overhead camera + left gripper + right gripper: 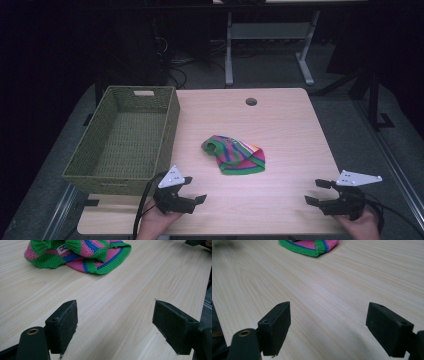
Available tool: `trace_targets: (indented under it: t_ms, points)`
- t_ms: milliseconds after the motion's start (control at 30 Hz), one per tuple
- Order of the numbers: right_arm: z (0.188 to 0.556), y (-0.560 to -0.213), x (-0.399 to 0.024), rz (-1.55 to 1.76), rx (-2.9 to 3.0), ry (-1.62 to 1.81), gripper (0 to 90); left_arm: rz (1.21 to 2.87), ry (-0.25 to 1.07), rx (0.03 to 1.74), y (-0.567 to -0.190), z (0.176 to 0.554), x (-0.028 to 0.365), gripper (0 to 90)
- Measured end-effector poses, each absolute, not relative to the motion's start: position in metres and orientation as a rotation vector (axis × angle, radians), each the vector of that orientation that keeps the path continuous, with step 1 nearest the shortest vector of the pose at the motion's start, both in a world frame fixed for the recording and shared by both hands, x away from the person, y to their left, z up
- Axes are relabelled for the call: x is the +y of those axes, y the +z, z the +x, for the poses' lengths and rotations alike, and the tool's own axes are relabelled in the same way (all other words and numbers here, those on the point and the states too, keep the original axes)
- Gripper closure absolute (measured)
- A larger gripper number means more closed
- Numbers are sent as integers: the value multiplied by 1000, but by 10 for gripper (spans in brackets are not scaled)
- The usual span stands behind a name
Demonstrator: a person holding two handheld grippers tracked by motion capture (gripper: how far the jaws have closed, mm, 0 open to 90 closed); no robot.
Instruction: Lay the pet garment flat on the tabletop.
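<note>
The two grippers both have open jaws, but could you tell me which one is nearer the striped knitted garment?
The left gripper, beside the wicker basket, sits nearer the striped knitted garment; the right gripper waits at the table's far right edge.

Tabletop: pale wood-grain laminate, smooth, matt with slight sheen. Cloth: ribbed knit, soft, striped, with a small sewn label. Basket: coarse woven fibre, matt. My left tool: matt black plastic, with rough, frayed pads.
</note>
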State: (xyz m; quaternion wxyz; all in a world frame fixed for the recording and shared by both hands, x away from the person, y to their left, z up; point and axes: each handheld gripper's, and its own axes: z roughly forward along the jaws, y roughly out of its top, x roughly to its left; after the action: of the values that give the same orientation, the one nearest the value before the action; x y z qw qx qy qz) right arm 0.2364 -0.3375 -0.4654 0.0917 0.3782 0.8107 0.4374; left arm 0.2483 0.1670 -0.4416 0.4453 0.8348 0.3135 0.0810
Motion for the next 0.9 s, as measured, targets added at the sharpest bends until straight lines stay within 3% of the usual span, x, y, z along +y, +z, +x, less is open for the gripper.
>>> trace_targets:
  t_ms: [367, 900]
  points:
    - [242, -461, -327, 1107, 2450, 1278, 181, 2063, 170, 781, -445, 251, 170, 198]
    - [281, -439, -285, 1007, 2664, 1256, 204, 2056, 181, 789, -445, 254, 173, 198]
